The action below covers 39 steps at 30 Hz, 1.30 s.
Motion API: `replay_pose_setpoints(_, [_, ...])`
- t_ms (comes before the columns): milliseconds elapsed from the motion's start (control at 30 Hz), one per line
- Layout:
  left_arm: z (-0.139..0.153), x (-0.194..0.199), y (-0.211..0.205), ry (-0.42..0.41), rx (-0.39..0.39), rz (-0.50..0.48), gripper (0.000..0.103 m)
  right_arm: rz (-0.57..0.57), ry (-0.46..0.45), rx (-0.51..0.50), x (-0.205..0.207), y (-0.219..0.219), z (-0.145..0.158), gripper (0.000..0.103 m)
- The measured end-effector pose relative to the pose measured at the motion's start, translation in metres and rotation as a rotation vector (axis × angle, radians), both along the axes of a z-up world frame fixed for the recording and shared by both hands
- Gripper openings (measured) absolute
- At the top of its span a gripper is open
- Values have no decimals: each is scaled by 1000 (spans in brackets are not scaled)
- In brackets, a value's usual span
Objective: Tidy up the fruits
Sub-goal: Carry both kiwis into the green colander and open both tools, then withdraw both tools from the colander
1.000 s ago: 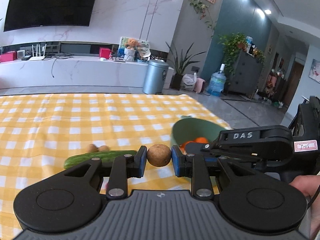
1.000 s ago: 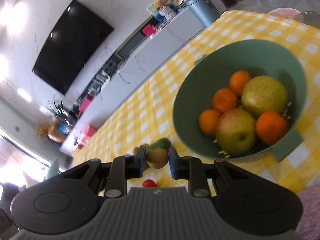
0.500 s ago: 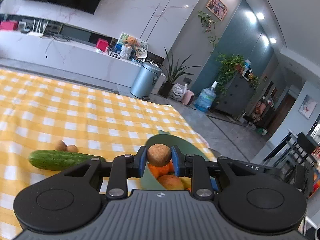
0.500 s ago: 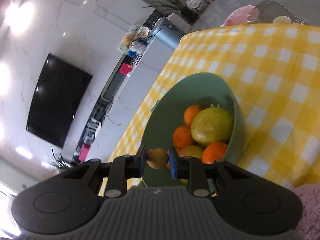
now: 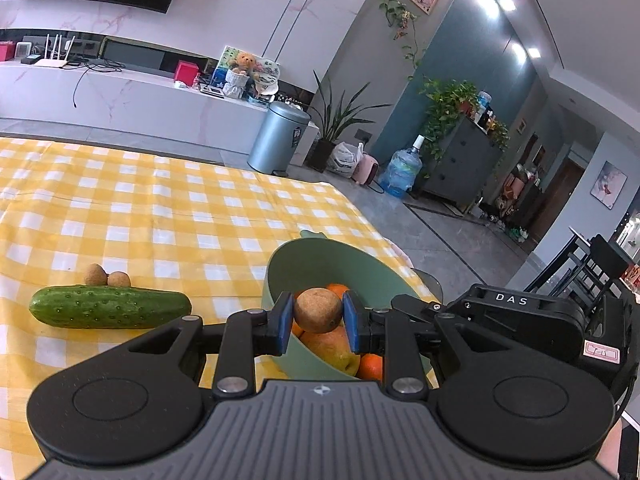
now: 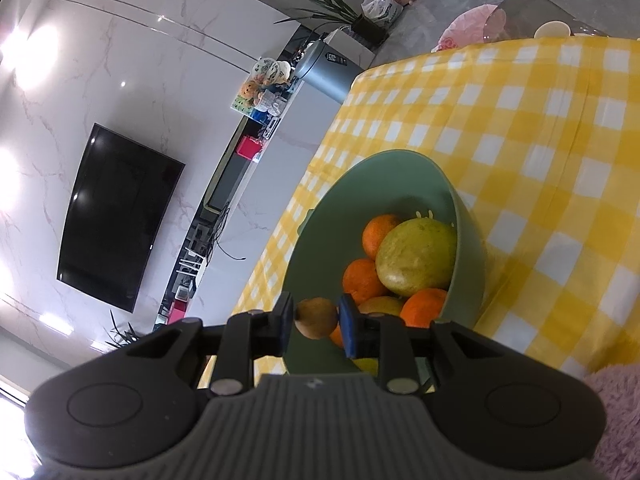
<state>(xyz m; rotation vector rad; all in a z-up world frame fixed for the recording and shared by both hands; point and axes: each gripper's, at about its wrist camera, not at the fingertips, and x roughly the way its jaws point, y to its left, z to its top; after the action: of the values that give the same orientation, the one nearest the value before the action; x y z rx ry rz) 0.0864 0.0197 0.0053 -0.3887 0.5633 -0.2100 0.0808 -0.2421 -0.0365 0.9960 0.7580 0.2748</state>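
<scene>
Over bowl (image 5: 280,276): L tongs (image 5: 318,316) clenched on longan (image 5: 318,310), R tongs (image 6: 314,318) grasping another longan (image 6: 316,317). Light, thin-shelled, round; best pinched mid-girth, gently.

Both tools (image 5: 317,322) (image 6: 316,322) now over green bowl (image 5: 340,252).

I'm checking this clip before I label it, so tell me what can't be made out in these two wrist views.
- Bottom of the green bowl: in both views, hidden by the gripper bodies and the fruit on top, so the full fruit count is unclear.
- Far side of the cucumber: left view; it partly hides the two small brown fruits.
- Right gripper: whether its pads press the brown fruit or have just let go, too fine to tell.
</scene>
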Motion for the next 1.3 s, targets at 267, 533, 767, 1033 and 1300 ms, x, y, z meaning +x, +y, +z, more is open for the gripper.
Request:
replay_pose_setpoints(267, [-2, 4, -1, 21, -8, -10, 29, -28, -19, 25, 0, -3, -3, 23])
replay_pose_setpoints(533, [-4, 32, -10, 55, -32, -54, 29, -68, -18, 73, -3, -12, -3, 38])
replay_pose_setpoints(767, [-13, 39, -12, 120, 7, -81, 32, -52, -6, 96, -1, -13, -8, 39])
replay_pose_setpoints(1033, [-67, 25, -31, 221, 255, -298, 32, -23, 17, 89, 0, -9, -10, 41])
replay_pose_setpoints(1300, [-83, 36, -39, 208, 314, -273, 41, -23, 15, 98, 0, -12, -10, 41])
